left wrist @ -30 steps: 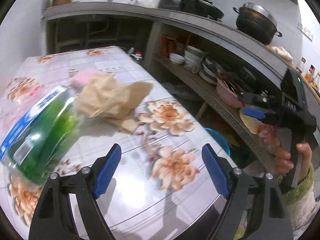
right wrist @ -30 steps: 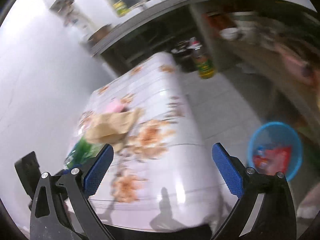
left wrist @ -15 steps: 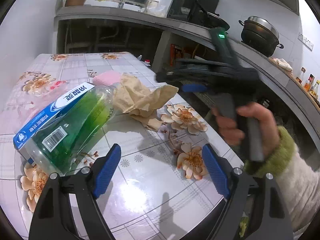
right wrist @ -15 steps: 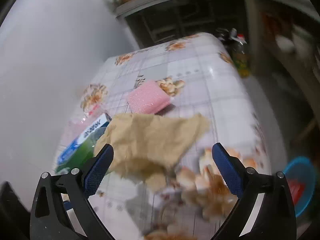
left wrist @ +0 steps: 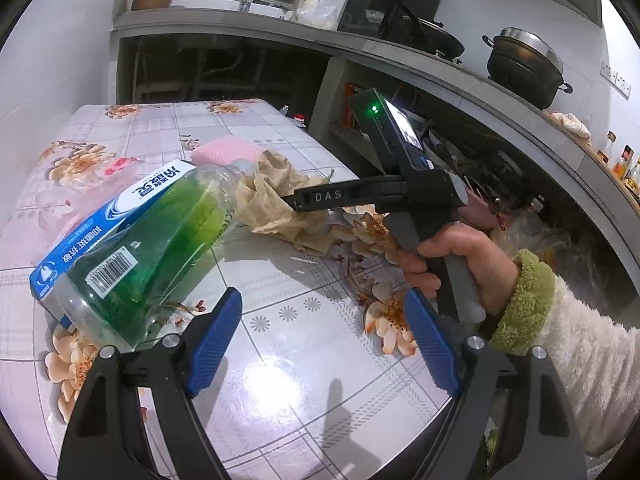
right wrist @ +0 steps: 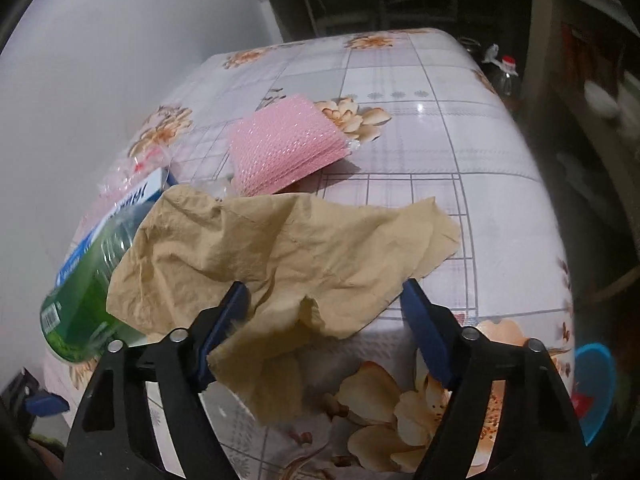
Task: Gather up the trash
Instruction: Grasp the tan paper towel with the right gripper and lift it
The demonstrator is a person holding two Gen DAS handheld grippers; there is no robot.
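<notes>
step in hand: pickup of the brown paper (right wrist: 288, 248), judged the current piece of trash. the right gripper (right wrist: 324, 320) is set over its near edge, jaws closing, with a crumpled fold of the paper between them; the left pad appears to touch the paper, the right pad stands just clear, so no grip is made yet. the left gripper (left wrist: 320, 340) hangs over bare tablecloth (left wrist: 304, 380), jaws wide, nothing between them

location: the paper lies on the table, its left side draped against the neck of the bottle (left wrist: 144, 240), just in front of the pink pad (right wrist: 284, 148)

next move, as judged: finish the closure on the fold, lift, and carry to the blue bin (right wrist: 596, 388) seen low beside the table's right edge. a thin sheet may slip or tear if only an edge is caught; the bottle touches it and may roll when the paper is pulled

materials: paper thin, creased, matte, irregular outline. bottle clear plastic, lying on its side, green inside, barcode label, resting against a blue and white carton (left wrist: 100, 220). pad pink, square, woven dimpled surface. a crinkled clear wrapper (right wrist: 132, 168) lies near the wall. tablecloth glossy, floral, gridded
</notes>
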